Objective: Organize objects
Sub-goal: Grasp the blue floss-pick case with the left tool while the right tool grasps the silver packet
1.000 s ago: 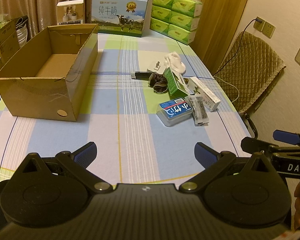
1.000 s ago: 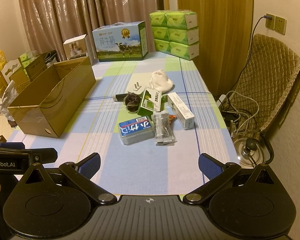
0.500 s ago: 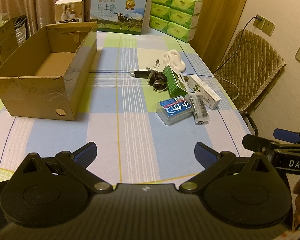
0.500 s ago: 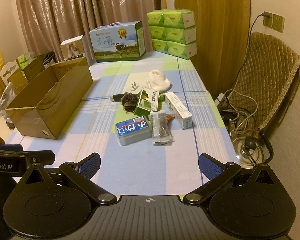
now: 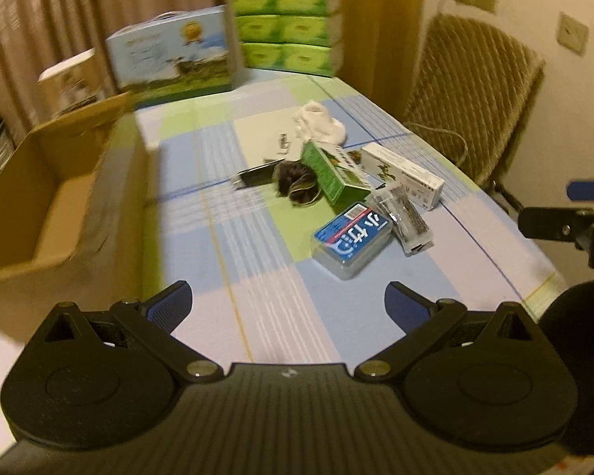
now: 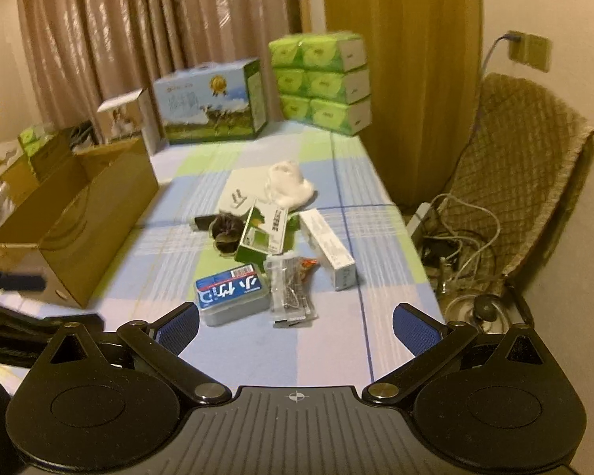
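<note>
A pile of small items lies mid-table: a blue-labelled clear case (image 5: 350, 239) (image 6: 231, 293), a clear packet of dark parts (image 5: 406, 213) (image 6: 291, 291), a green carton (image 5: 332, 174) (image 6: 263, 233), a long white box (image 5: 402, 174) (image 6: 328, 247), a dark scrunchie (image 5: 297, 182) (image 6: 225, 229), a black stick (image 5: 255, 176), a white cloth (image 5: 320, 126) (image 6: 289, 188). An open cardboard box (image 5: 59, 198) (image 6: 79, 217) stands at the left. My left gripper (image 5: 287, 306) and right gripper (image 6: 295, 324) are both open and empty, short of the pile.
A milk carton case (image 6: 214, 107), stacked green tissue packs (image 6: 322, 81) and a small white box (image 6: 124, 116) stand at the table's far end. A quilted chair (image 6: 522, 182) and tangled cables (image 6: 463, 237) are off the right edge. The checked tablecloth (image 5: 257, 277) covers the table.
Both grippers have moved forward towards the pile. The left view has swung right and is blurred, so the cardboard box now sits at its left edge. Both stay open.
</note>
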Available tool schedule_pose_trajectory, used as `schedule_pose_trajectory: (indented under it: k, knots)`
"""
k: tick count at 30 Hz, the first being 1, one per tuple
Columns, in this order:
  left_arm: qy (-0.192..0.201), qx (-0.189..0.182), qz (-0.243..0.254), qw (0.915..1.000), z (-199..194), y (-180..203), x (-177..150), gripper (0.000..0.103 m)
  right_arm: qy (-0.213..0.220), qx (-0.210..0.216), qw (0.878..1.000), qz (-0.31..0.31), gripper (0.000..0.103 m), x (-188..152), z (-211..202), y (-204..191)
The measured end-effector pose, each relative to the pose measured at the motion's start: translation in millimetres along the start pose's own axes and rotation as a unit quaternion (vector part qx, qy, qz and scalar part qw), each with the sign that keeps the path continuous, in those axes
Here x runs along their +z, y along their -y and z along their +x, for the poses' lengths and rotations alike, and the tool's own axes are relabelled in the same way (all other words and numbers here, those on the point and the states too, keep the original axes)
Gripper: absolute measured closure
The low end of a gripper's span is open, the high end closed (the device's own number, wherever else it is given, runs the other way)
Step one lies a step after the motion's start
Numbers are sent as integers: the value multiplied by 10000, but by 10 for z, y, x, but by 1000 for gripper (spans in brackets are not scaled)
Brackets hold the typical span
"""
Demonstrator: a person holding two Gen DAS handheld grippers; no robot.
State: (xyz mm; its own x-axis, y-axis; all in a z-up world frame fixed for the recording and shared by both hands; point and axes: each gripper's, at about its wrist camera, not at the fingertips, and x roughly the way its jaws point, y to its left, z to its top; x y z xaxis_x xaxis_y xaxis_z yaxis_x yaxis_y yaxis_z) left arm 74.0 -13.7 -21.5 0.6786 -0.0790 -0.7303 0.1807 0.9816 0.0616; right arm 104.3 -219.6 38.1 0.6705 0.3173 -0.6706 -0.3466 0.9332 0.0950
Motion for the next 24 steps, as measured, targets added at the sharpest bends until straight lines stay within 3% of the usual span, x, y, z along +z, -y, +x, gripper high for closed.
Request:
schedule_pose_trajectory:
  k: [4, 7, 9, 15, 17, 20, 24]
  knots:
    - [-18, -335, 506, 9982, 357, 55, 151, 10, -137, -67, 9999, 23, 3, 94, 265, 61]
    - [-139, -430, 945, 9945, 695, 147, 220, 14, -302, -33, 9994, 168, 20, 142, 511, 143]
    - [-275, -618, 1157, 9910, 932, 196, 235, 19, -428, -30, 9987, 289, 22, 172, 674, 209]
    - [-393, -1080, 1790, 9771, 1450, 369, 262, 22, -657, -36, 9973, 314, 23, 181, 1016, 287]
    - [-394, -1223, 1774, 9757, 1568, 367, 283, 23, -738, 2, 9967, 329, 23, 171, 1107, 306]
    - [-536, -1353, 1540, 9773, 1675, 311, 313, 41, -850, 67, 9958, 321, 23, 166, 1229, 305]
    - [-590, -972, 1183, 9864, 1621, 159, 248, 44, -958, 191, 9950, 198, 23, 161, 1432, 233]
